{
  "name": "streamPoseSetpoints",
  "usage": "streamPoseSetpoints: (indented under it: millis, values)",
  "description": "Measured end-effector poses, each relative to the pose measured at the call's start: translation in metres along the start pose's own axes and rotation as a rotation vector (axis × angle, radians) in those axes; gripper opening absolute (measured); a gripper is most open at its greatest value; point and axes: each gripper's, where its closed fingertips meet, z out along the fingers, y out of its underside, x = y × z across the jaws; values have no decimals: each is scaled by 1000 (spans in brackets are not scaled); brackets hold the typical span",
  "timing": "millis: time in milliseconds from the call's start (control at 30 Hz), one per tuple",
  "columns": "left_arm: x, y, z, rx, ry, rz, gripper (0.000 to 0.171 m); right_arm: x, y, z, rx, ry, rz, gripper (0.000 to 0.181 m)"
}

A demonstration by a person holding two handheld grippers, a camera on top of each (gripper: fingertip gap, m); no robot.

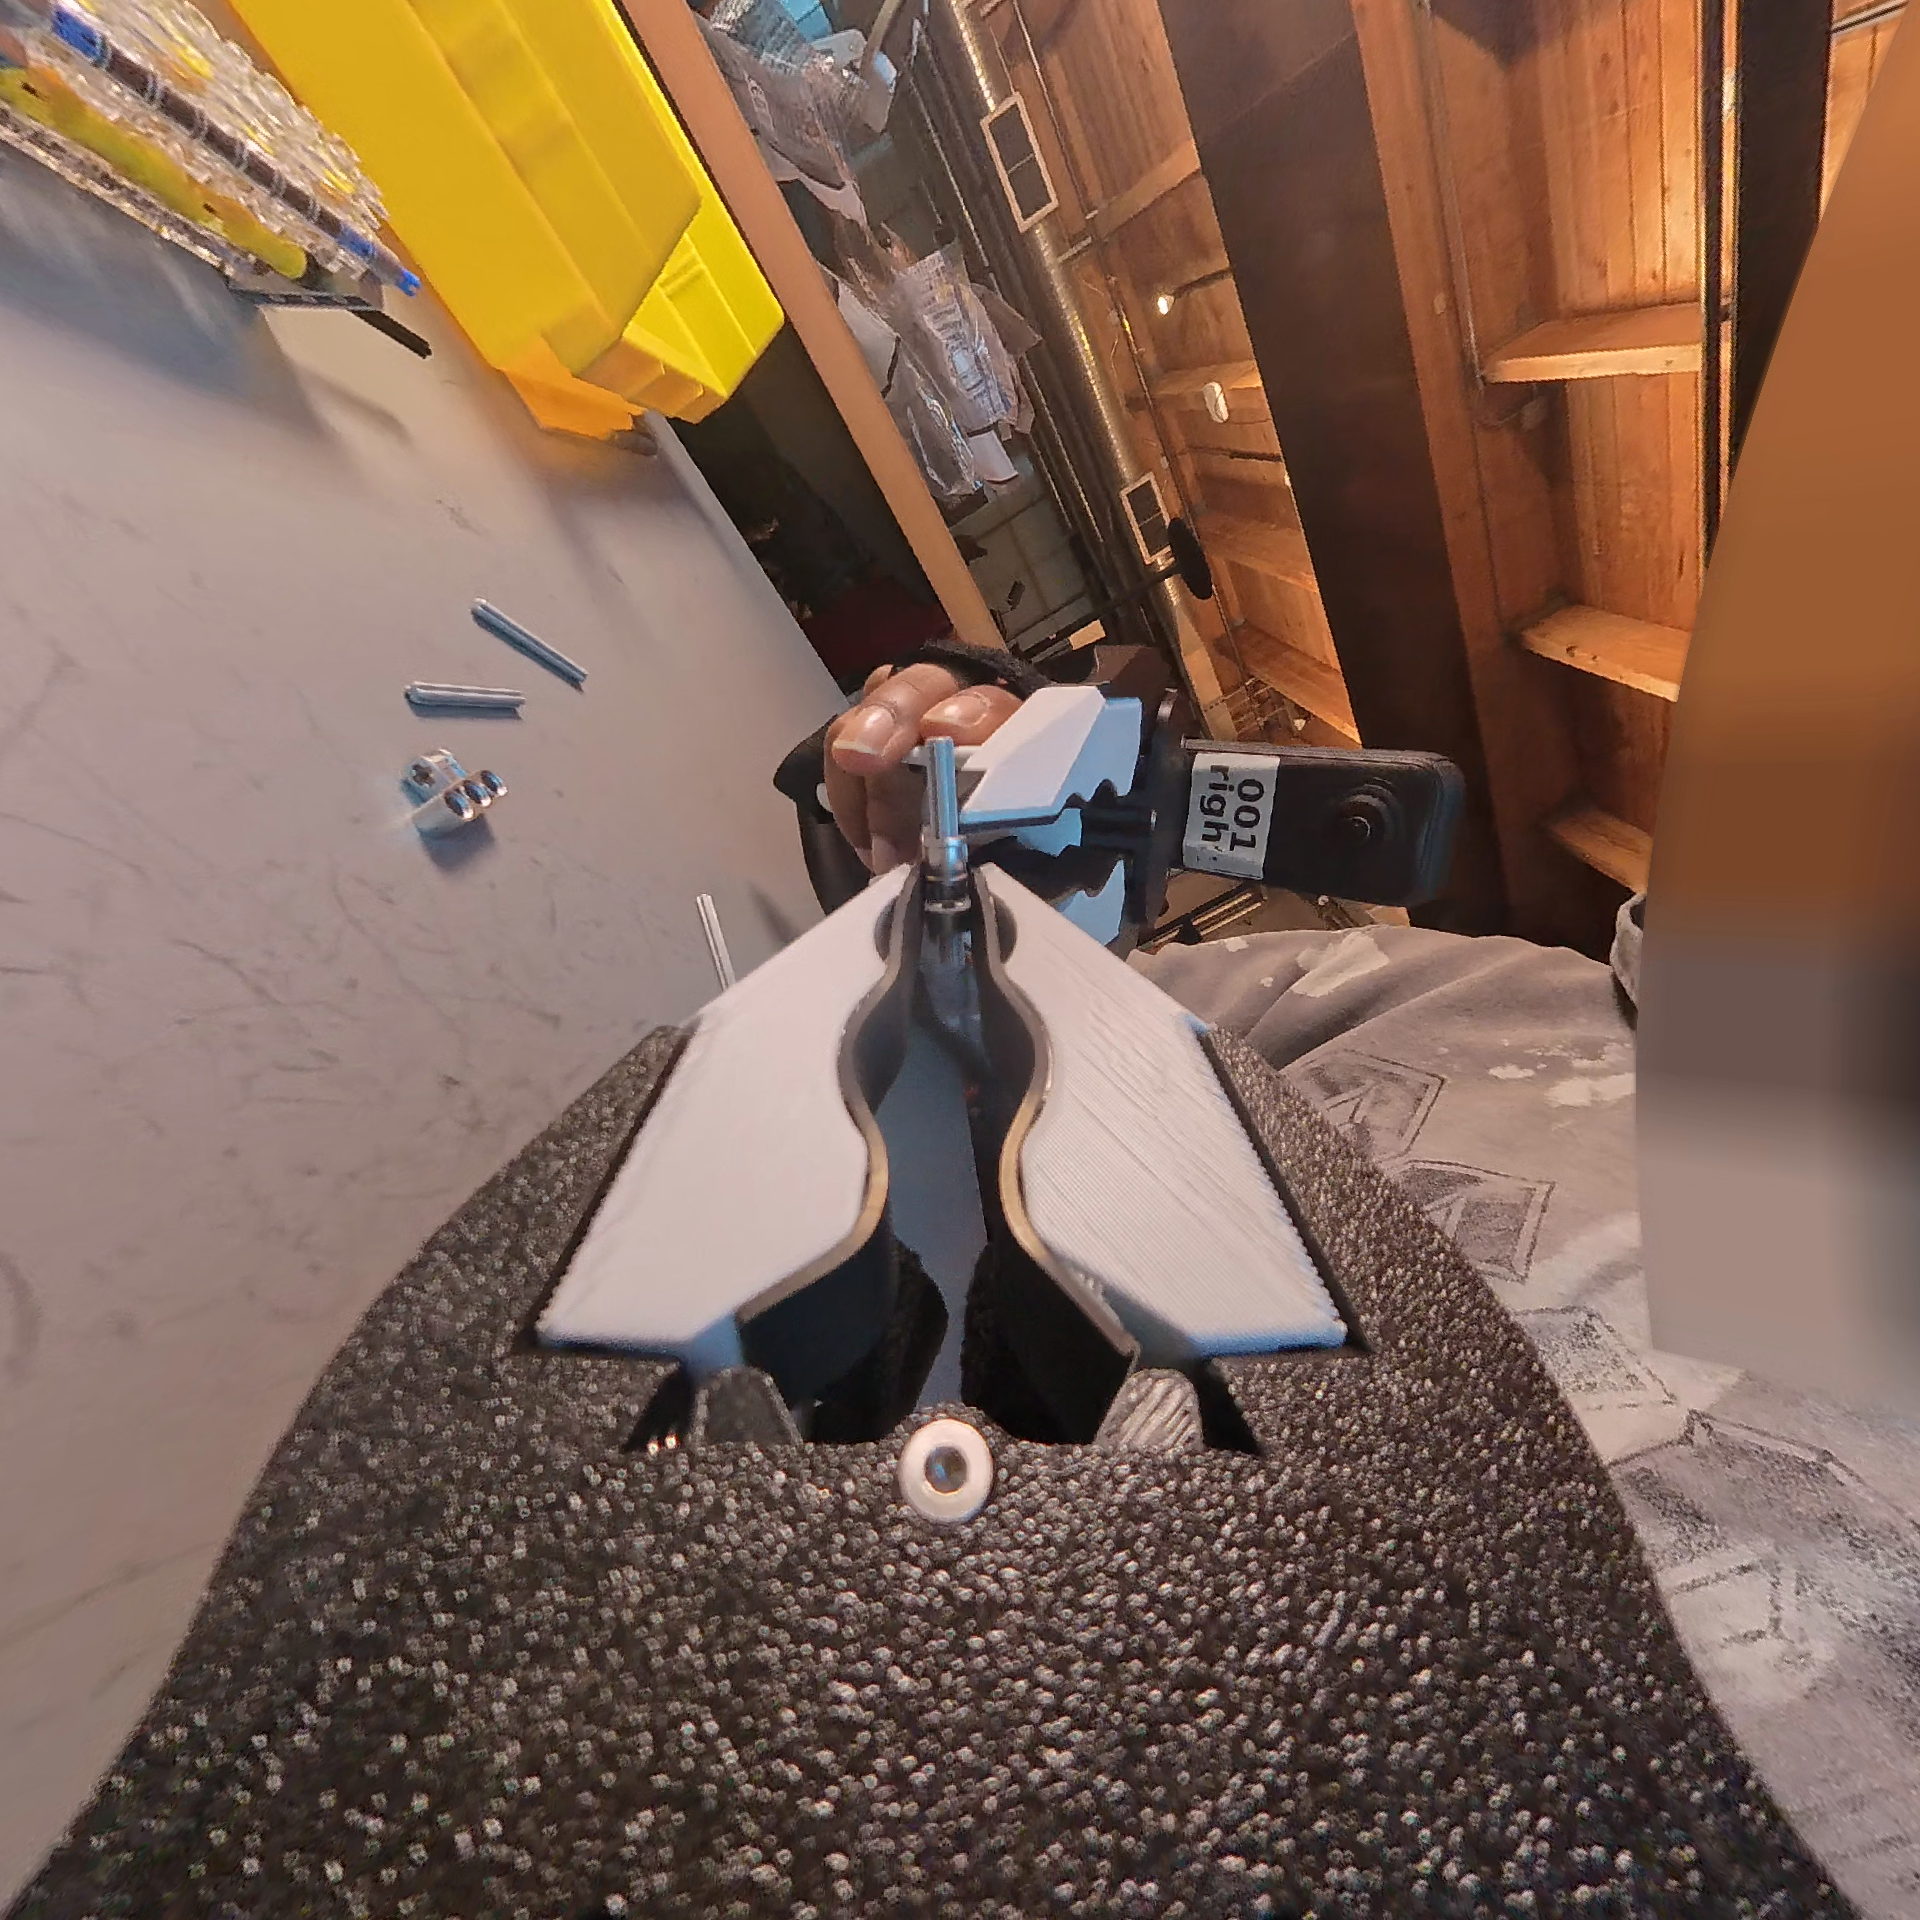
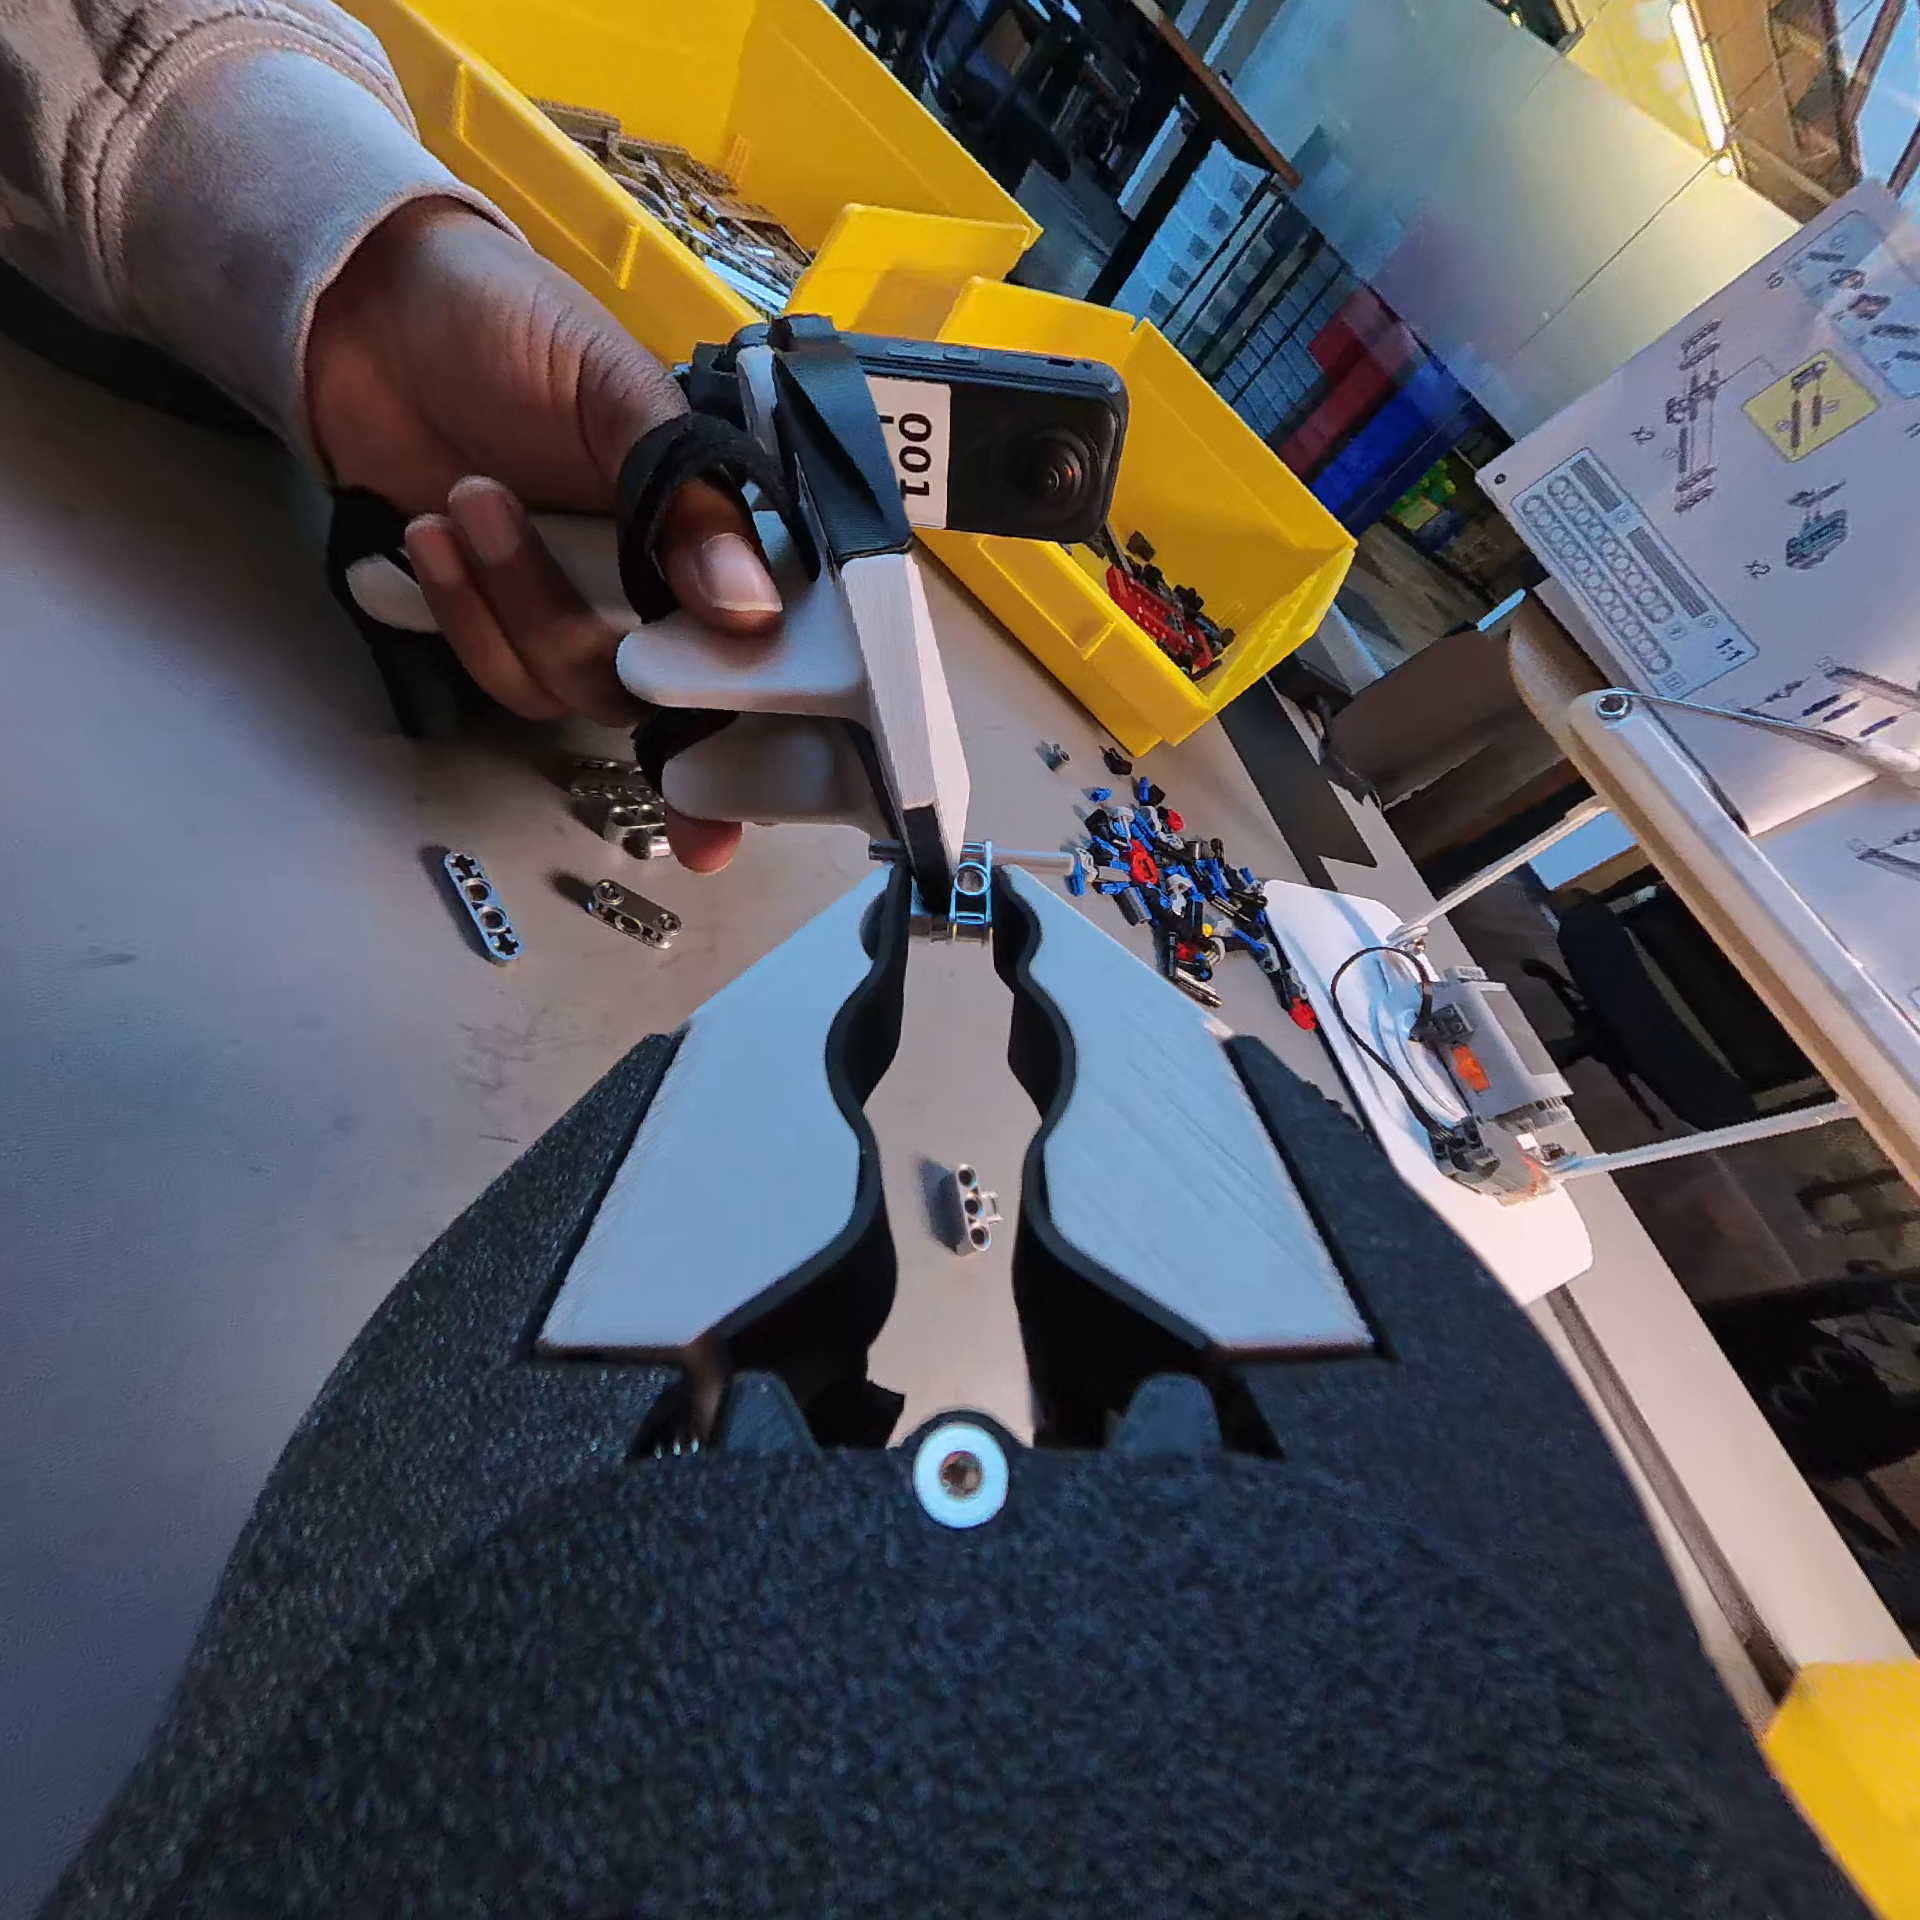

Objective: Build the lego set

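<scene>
The grey axle point(image 2: 1029, 858) with its small grey connector point(image 2: 971, 883) hangs in the air above the worktop point(image 2: 260, 1039), held between both tools. The right gripper point(image 2: 951, 914) has its jaws clamped on the connector; the axle's long axis runs crosswise to those jaws, sticking out to either side. The left gripper point(image 1: 940, 904) meets the same assembly from the opposite side, jaws closed on it, with the axle pointing away along its fingers in the left wrist view. Neither is nearer; both grip it. Loose grey beams point(image 2: 483, 906) and a pile of small coloured pieces point(image 2: 1174, 883) lie on the worktop, yellow bins point(image 2: 1195, 499) beyond.
</scene>
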Motion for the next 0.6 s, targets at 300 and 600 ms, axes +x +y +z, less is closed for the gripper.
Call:
streamPoseSetpoints:
  millis: [300, 600]
  values:
    - [1, -6, -4, 30, 26, -16, 8, 0, -1, 0, 12, -12, 28, 10]
    - [7, -7, -6, 26, 59, -9, 6, 6, -9, -3, 66, 27, 38, 17]
